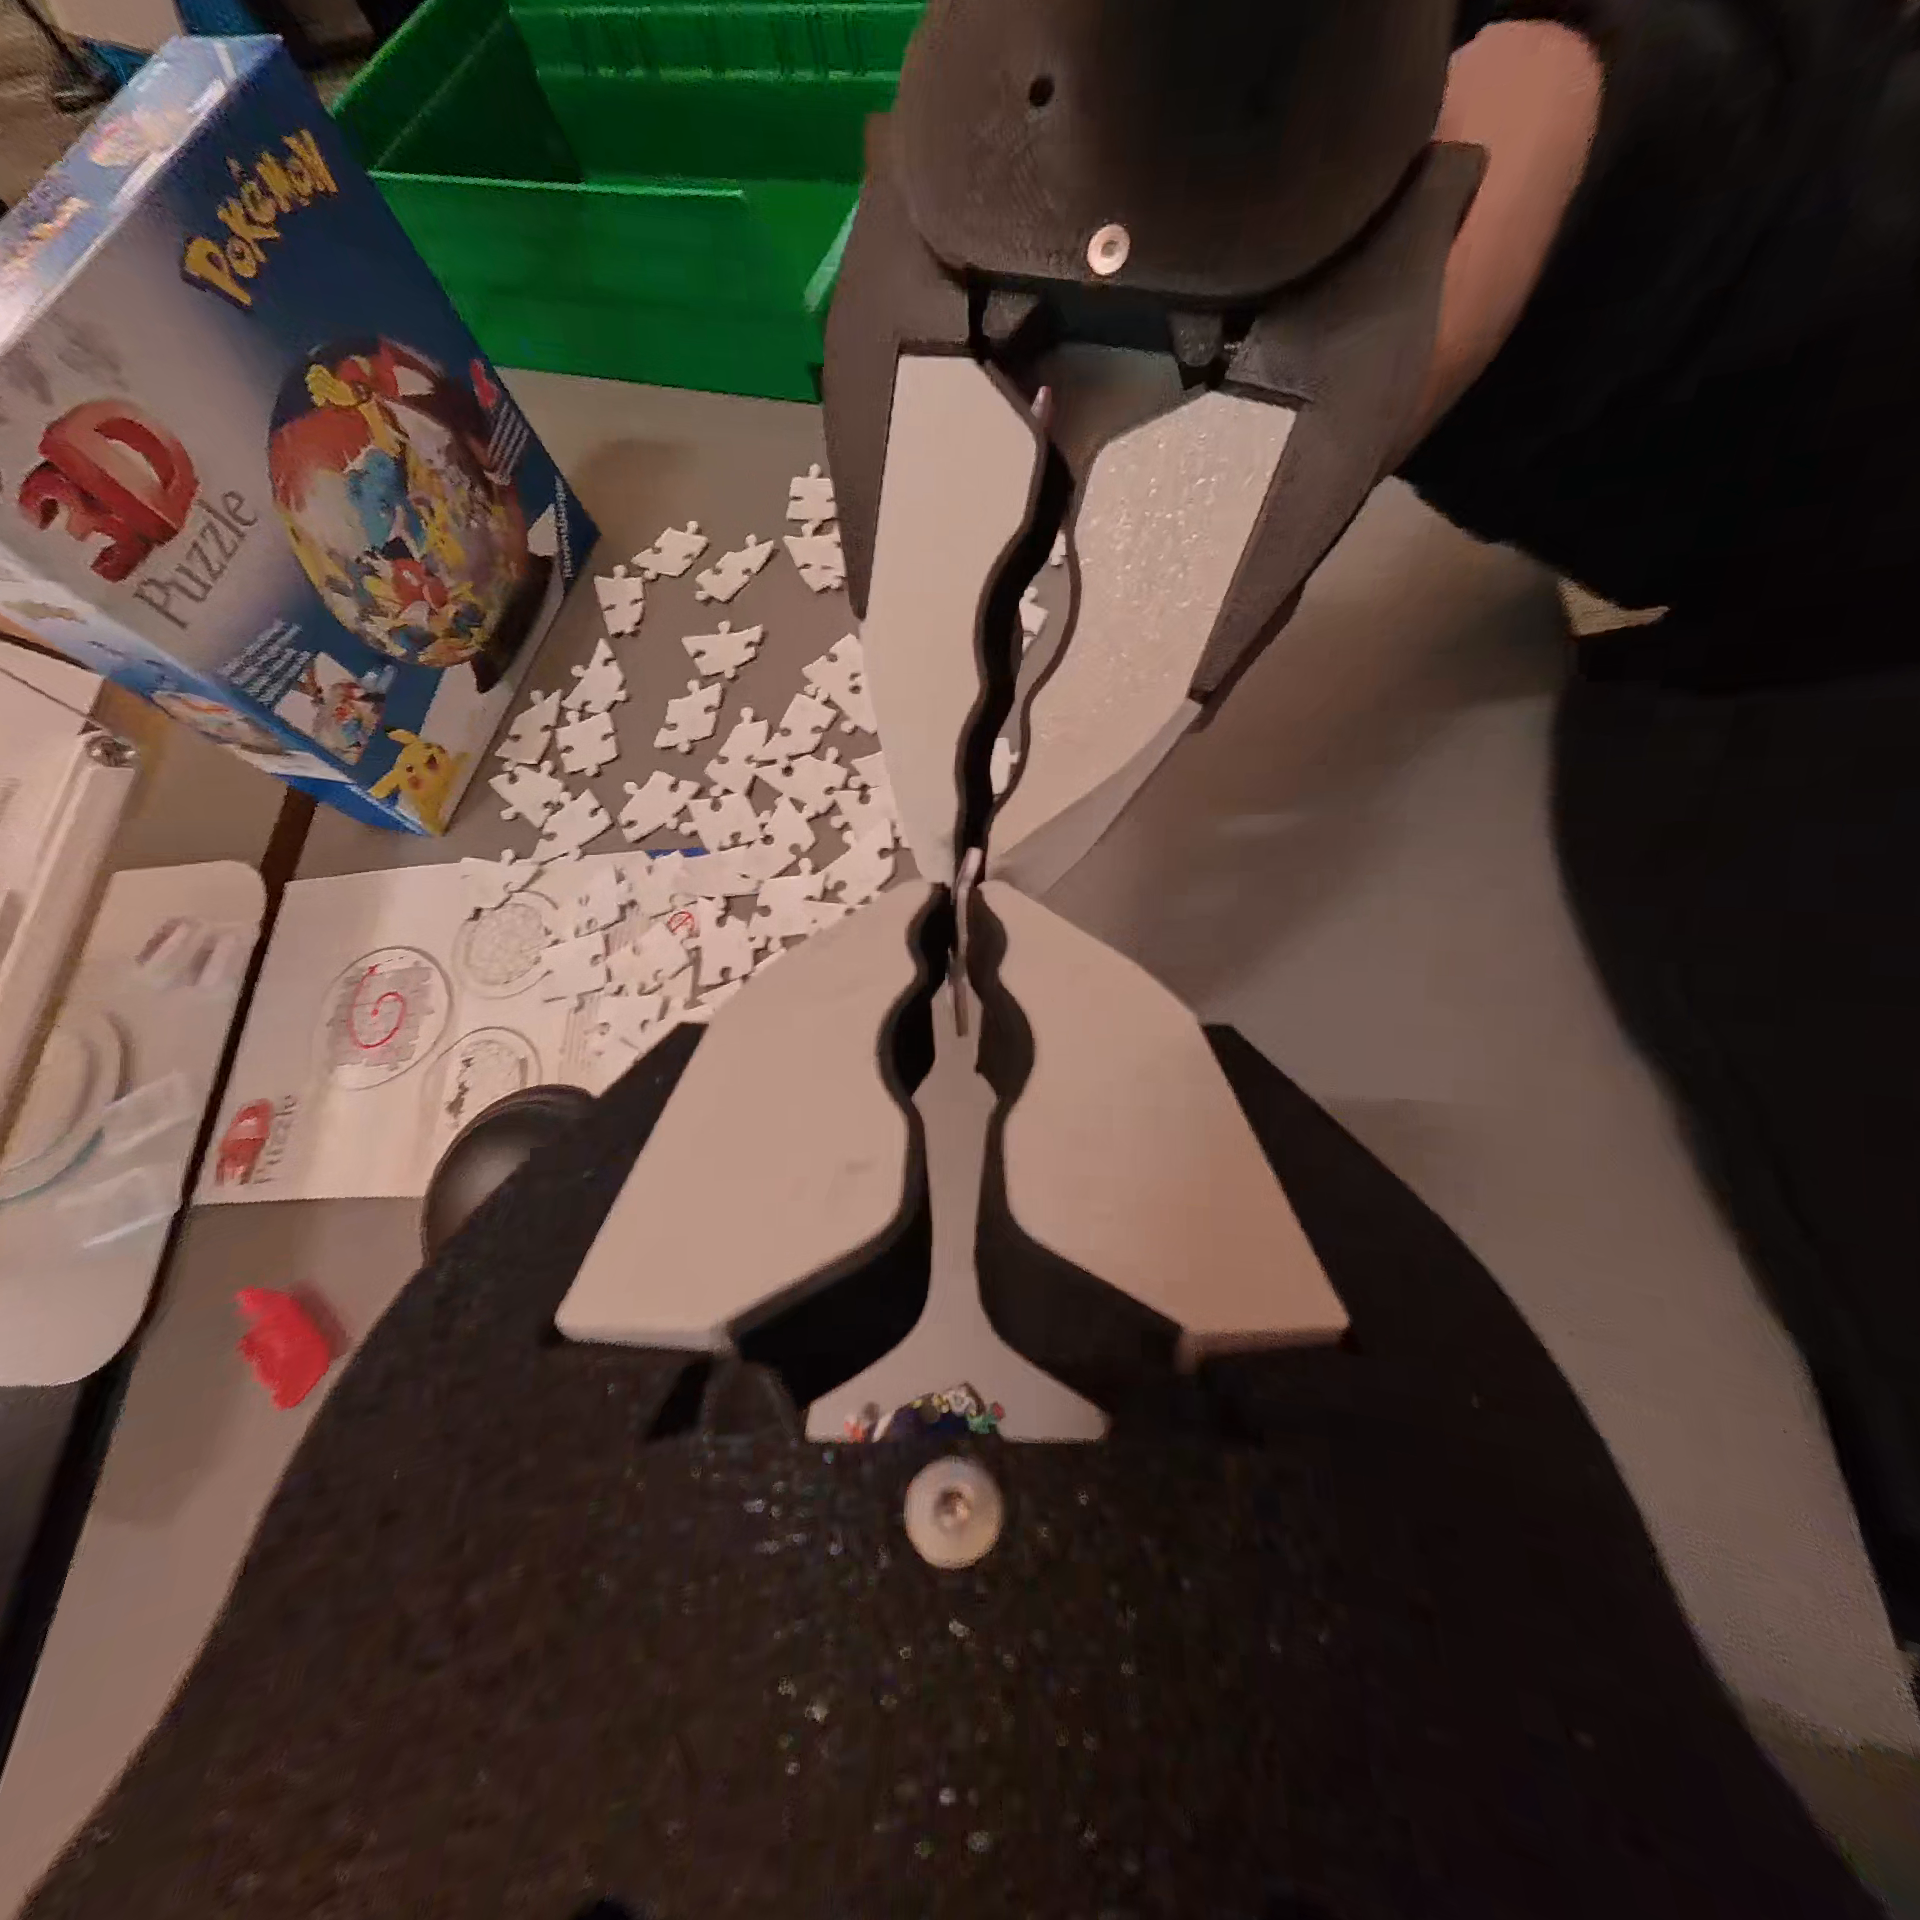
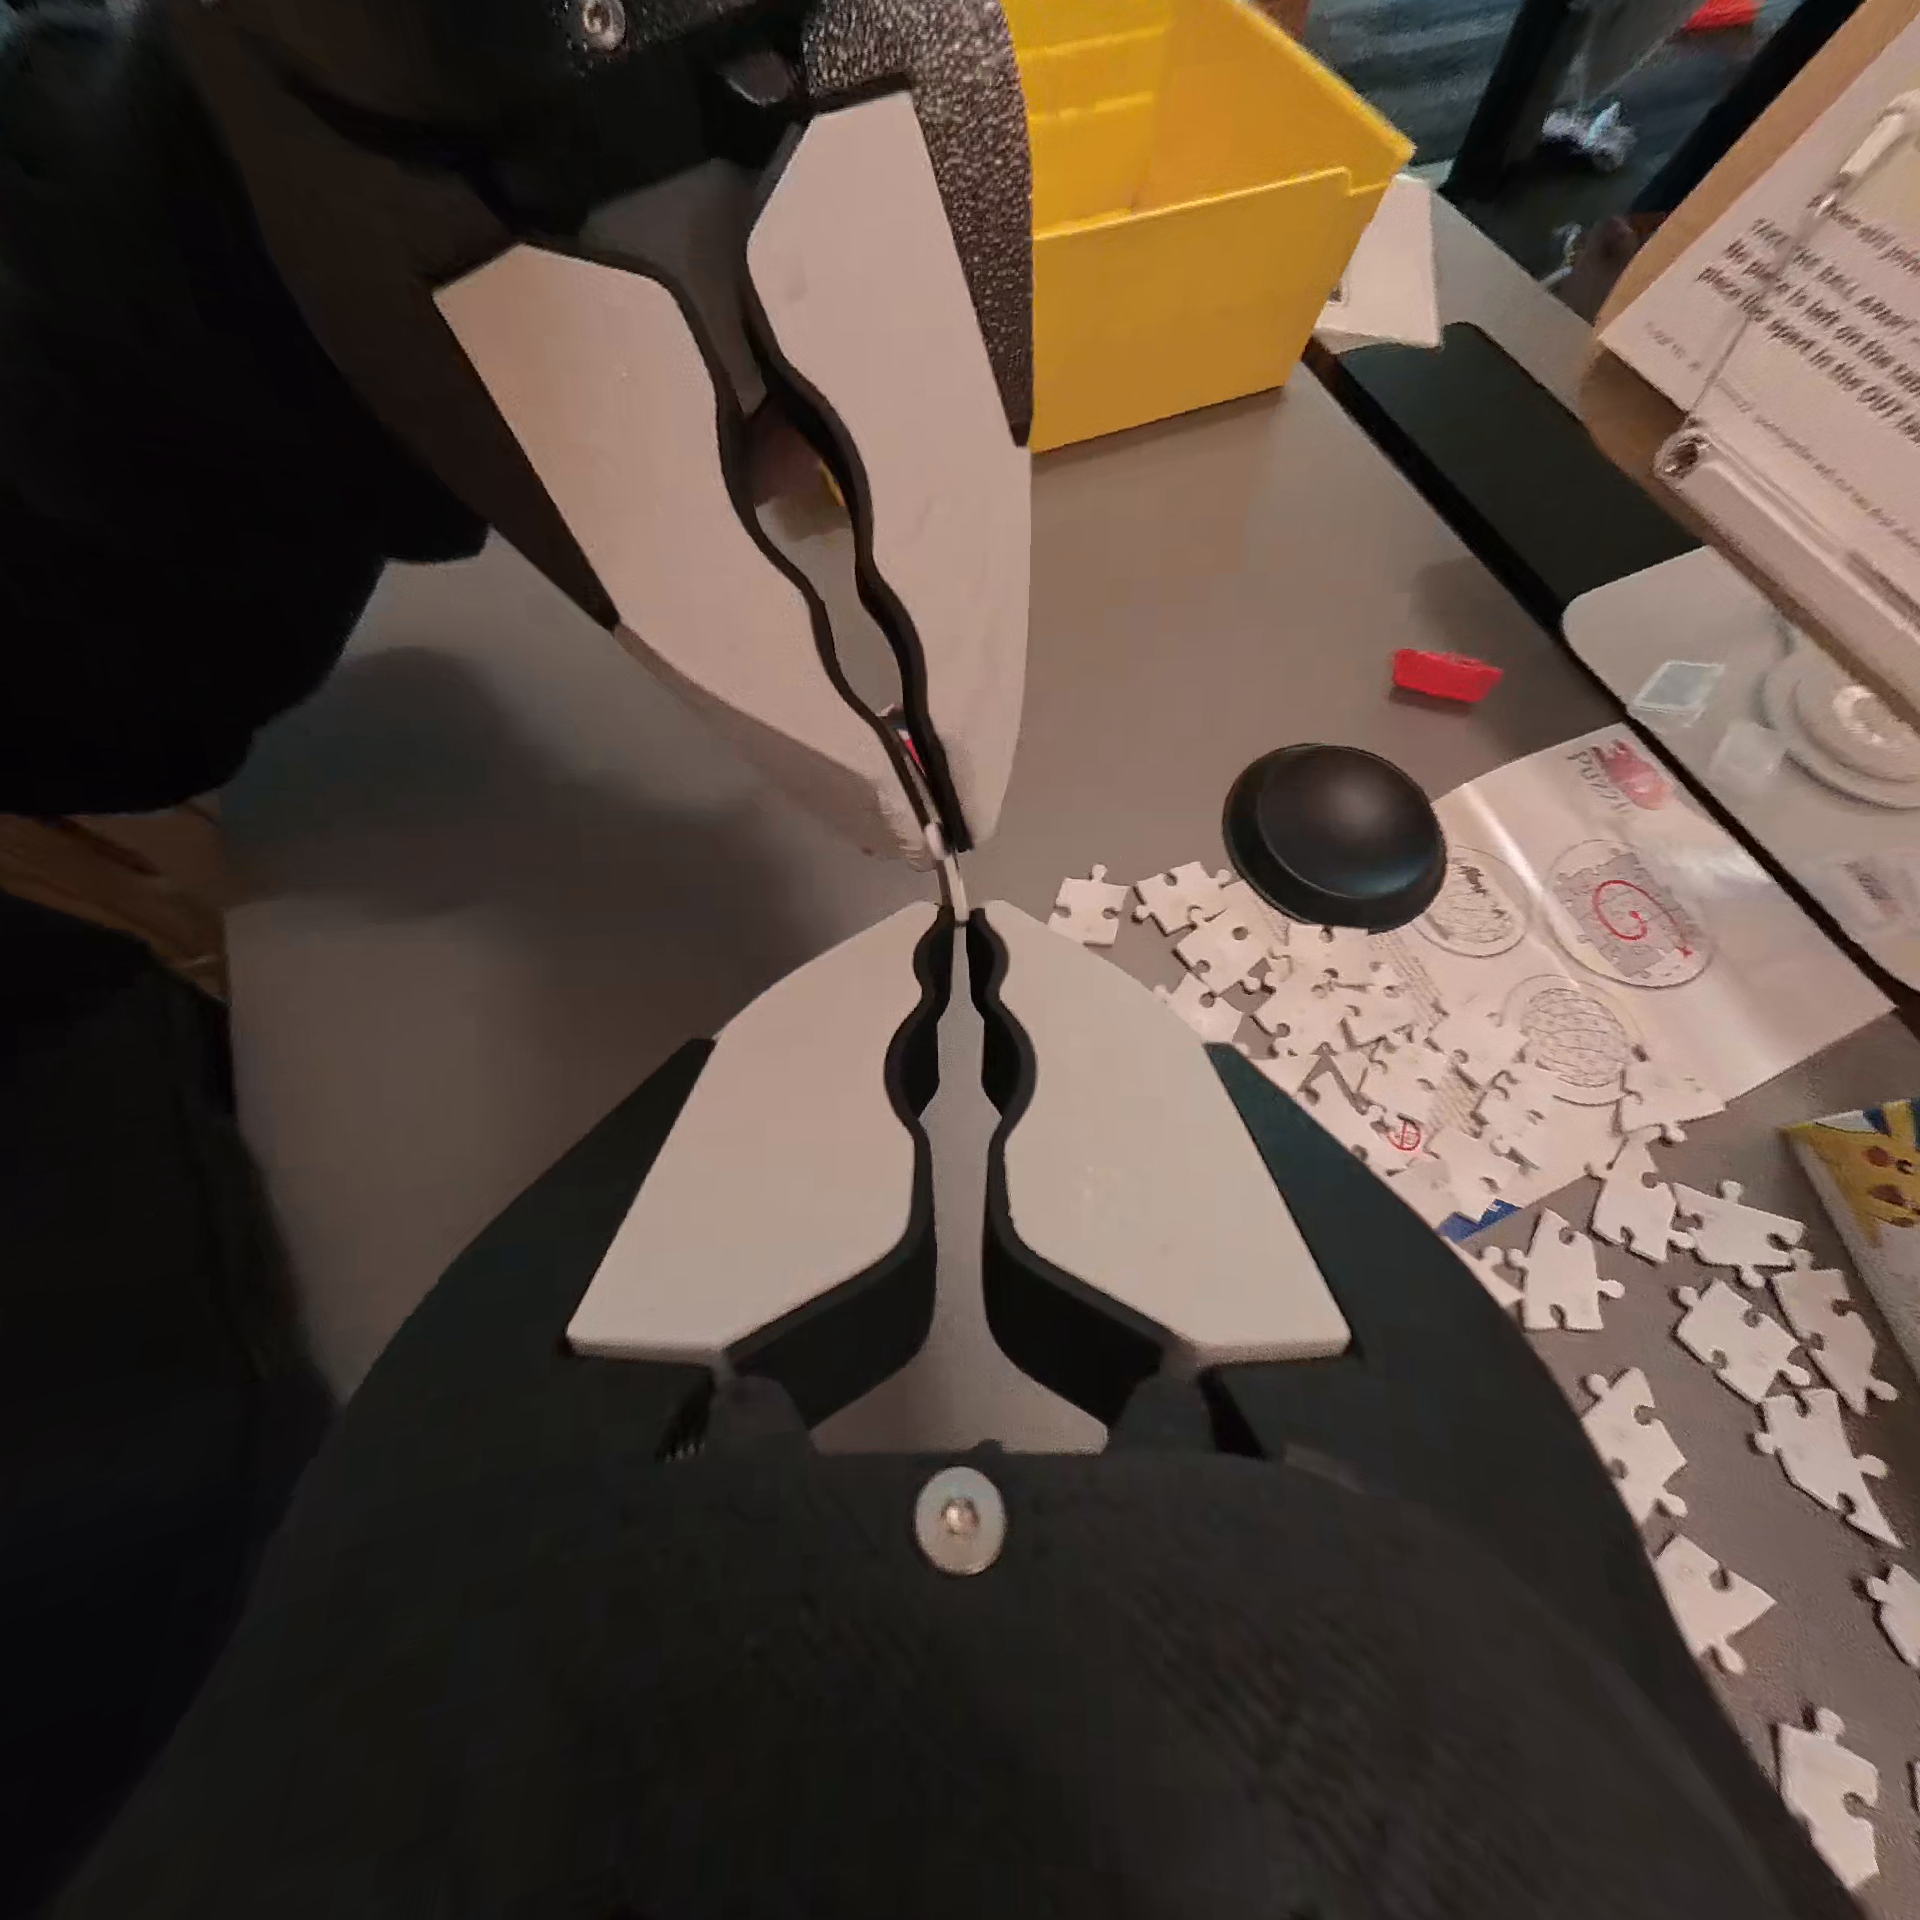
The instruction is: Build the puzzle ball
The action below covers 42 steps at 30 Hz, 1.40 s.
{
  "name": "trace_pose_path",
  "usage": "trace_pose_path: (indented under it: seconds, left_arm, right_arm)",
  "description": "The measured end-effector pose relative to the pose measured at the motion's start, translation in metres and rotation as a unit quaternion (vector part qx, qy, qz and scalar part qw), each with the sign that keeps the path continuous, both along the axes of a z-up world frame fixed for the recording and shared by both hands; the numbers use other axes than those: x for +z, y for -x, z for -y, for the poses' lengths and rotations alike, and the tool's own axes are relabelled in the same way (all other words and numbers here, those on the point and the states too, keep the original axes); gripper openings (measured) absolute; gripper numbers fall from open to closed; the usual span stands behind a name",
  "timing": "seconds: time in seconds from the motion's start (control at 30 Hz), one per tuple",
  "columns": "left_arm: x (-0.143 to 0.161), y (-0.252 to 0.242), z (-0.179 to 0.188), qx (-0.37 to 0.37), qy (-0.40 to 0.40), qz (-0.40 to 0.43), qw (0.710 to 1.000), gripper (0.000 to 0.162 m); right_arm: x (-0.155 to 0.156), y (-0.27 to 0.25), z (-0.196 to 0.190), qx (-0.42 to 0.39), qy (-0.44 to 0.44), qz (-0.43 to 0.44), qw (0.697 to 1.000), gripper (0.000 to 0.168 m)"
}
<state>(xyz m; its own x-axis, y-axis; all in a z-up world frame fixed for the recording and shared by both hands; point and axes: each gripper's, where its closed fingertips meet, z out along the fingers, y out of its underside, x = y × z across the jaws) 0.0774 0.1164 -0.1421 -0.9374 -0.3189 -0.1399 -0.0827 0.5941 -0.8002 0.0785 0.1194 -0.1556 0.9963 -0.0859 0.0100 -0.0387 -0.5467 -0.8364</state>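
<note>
— What's nearest you?

— My left gripper (image 1: 961, 940), fingers drawn together on a thin puzzle piece (image 1: 963, 935) seen edge-on. Tip to tip against it is my right gripper (image 2: 954, 914), also closed on a piece (image 2: 953, 878); the two pieces meet at that point, above the table. The fingers have flat pale faces with wavy black inner edges, and the bodies are rough black plastic.

— Room to move?

— The grey table (image 1: 1403, 935) is bare under and to the right of the grippers in the left wrist view. To the left it is crowded.

— With what?

— A loose heap of puzzle pieces (image 1: 717, 790), white backs up, partly spilling over a printed instruction sheet (image 1: 364, 1029). A black domed stand (image 2: 1335, 836) rests on the sheet's near edge, and a small red plastic part (image 2: 1444, 670) lies apart on the bare table. Farther out is the tilted blue puzzle box (image 1: 260, 457), then a green bin (image 1: 623, 208) at the table's back, and a yellow bin (image 2: 1195, 229) on the other side.

— Anything hard to tell?

— How the two held pieces join: they show only as slivers. My own dark sleeve (image 1: 1714, 416) hides the right side, and a clear packet (image 1: 73, 1091) at the left edge is cut off and blurred.
</note>
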Motion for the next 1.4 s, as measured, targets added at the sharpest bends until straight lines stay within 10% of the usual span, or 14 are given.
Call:
trace_pose_path:
  seconds: [0.03, 0.17, 0.4, 0.67, 0.87, 1.1, 1.4]
  left_arm:
    - [0.002, -0.003, 0.001, 0.007, 0.007, 0.006, 1.0, 0.002]
    - [0.037, -0.016, 0.007, 0.058, 0.176, 0.013, 0.983, 0.001]
    - [0.072, -0.014, 0.008, 0.067, 0.418, 0.021, 0.906, 0.001]
    - [0.068, -0.014, 0.01, 0.071, 0.465, 0.019, 0.882, 0.001]
    - [0.063, -0.013, 0.016, 0.063, 0.465, 0.015, 0.883, 0.001]
    - [0.036, -0.021, 0.007, 0.126, 0.369, 0.049, 0.92, 0.019]
    - [0.013, -0.021, -0.016, 0.165, 0.345, 0.029, 0.924, 0.014]
  right_arm:
    - [0.003, -0.003, 0.0, -0.01, -0.023, 0.005, 1.0, 0.004]
    - [0.026, -0.016, 0.001, -0.059, -0.151, -0.008, 0.987, 0.026]
    - [0.068, -0.014, 0.005, -0.083, -0.33, -0.045, 0.939, 0.002]
    - [0.069, -0.013, 0.014, -0.083, -0.348, -0.031, 0.933, 0.021]
    - [0.065, -0.012, 0.021, -0.076, -0.332, -0.034, 0.939, 0.003]
    - [0.005, -0.1, 0.122, -0.211, -0.038, 0.005, 0.977, 0.002]
    - [-0.096, -0.216, 0.246, -0.291, 0.252, -0.228, 0.894, 0.002]
